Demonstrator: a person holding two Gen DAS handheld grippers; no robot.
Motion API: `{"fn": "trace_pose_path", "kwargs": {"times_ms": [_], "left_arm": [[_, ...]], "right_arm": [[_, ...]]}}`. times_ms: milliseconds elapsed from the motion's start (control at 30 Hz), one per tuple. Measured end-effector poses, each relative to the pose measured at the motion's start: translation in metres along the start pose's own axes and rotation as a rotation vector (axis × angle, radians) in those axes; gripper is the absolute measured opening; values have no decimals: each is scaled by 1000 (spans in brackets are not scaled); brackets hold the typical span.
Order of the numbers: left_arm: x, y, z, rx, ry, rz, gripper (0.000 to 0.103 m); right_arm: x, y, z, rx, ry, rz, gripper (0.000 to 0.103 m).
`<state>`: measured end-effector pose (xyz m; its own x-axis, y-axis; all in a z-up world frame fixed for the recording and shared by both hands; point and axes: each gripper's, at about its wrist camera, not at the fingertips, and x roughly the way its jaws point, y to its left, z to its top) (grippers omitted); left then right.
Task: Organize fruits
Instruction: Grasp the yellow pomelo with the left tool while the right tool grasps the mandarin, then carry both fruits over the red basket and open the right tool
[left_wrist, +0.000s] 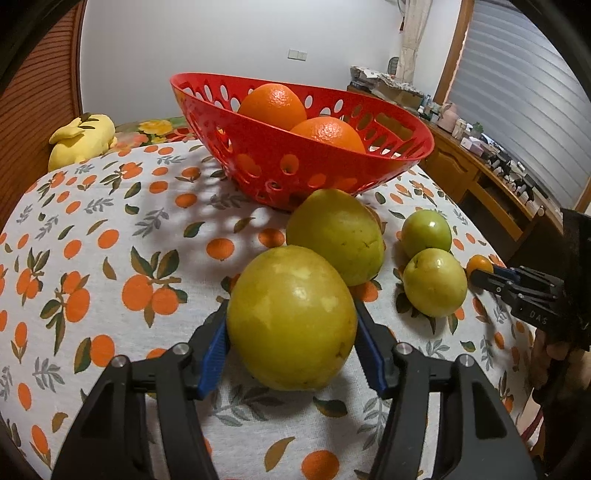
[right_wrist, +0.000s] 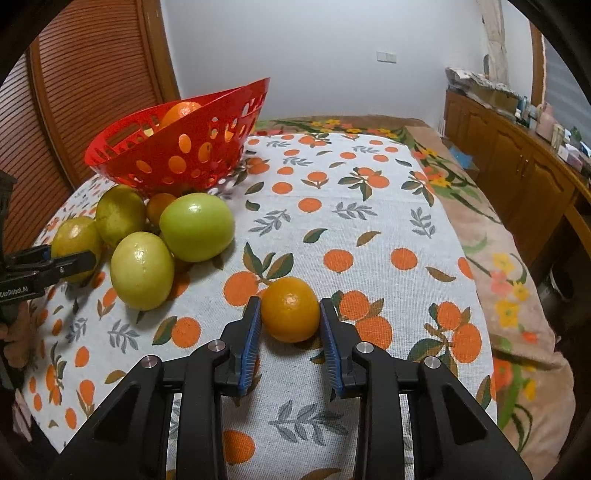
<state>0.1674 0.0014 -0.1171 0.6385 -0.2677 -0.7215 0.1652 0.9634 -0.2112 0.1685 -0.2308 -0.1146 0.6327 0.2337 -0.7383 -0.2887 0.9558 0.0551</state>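
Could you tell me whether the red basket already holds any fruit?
Yes, partly filled: two oranges sit inside the red basket, rising above its rim.

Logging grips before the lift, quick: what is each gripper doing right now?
Left gripper: shut on the big yellow-green fruit.
Right gripper: shut on the small orange.

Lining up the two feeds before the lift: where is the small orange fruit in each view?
Left wrist: small orange fruit at far right, at the right tool's tip.
Right wrist: low centre, between that tool's pads.
Shared landmark: red basket.
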Motion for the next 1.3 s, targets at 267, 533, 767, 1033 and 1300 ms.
{"fn": "trace_pose_path", "kwargs": {"times_ms": [267, 533, 767, 1033, 1300], "left_arm": [[-2, 3, -1, -16, -12, -6, 60], [-16, 3, -3, -15, -77, -7, 60], [-28, 3, -3, -18, -108, -2, 60], [-48, -6, 6, 2, -150, -15, 60], [-60, -18, 30, 45, -179, -6, 60]], "right_arm": [[0, 1, -1, -3, -1, -1, 30], [0, -1, -1, 8, -2, 7, 30], [-4, 3, 2, -3, -12, 6, 30], [-20, 16, 20, -30, -49, 49, 30], [-44, 39, 50, -119, -99, 73, 30]]}}
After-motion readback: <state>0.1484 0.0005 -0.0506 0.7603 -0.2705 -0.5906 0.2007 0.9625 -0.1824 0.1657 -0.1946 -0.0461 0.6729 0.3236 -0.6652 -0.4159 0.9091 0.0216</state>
